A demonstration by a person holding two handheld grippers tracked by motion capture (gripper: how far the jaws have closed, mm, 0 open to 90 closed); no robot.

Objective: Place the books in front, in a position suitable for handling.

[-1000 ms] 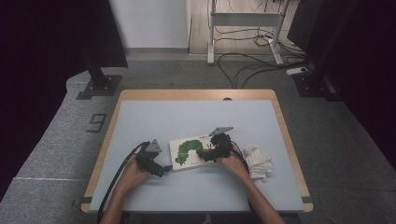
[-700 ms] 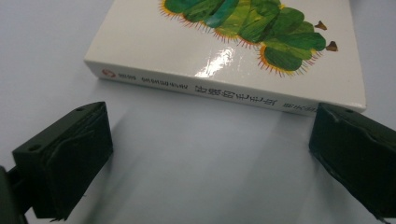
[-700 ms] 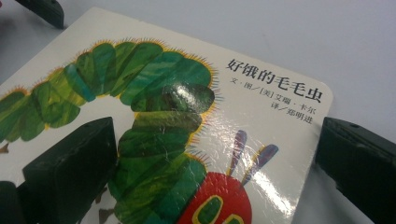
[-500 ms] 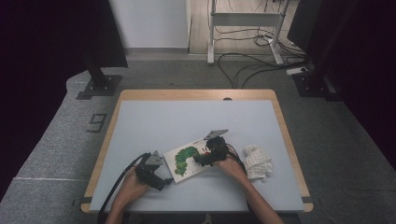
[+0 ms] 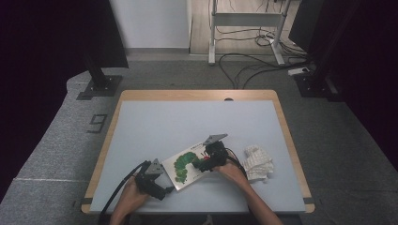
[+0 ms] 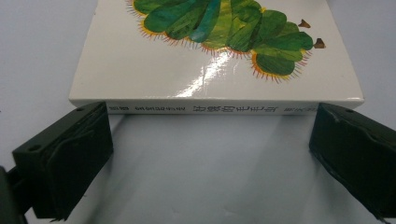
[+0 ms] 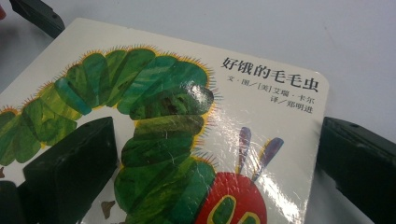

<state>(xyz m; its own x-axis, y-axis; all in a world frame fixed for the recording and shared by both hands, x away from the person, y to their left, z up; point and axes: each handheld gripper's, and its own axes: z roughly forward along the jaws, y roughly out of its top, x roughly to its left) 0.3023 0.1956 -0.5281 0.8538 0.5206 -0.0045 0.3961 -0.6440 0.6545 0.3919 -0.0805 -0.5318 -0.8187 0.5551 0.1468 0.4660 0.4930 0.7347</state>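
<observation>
I see a glossy white board book with a green caterpillar on its cover [image 5: 187, 164] lying flat on the pale grey tabletop [image 5: 187, 122], near the front edge and a little right of the middle. Its cover carries Chinese characters and a red caterpillar head; the spine bears printed characters too.

Compared with half a second ago, the book has turned a little further, its near corner closer to my left hand-held gripper [image 5: 162, 183].

That left hand-held gripper sits low at the book's spine, jaws spread wide to either side, holding nothing. My right hand-held gripper [image 5: 205, 161] is over the book's right end, jaws apart: one rests on the cover, the other beyond the edge. A crumpled white cloth [image 5: 257, 162] lies just beside my right hand.
</observation>
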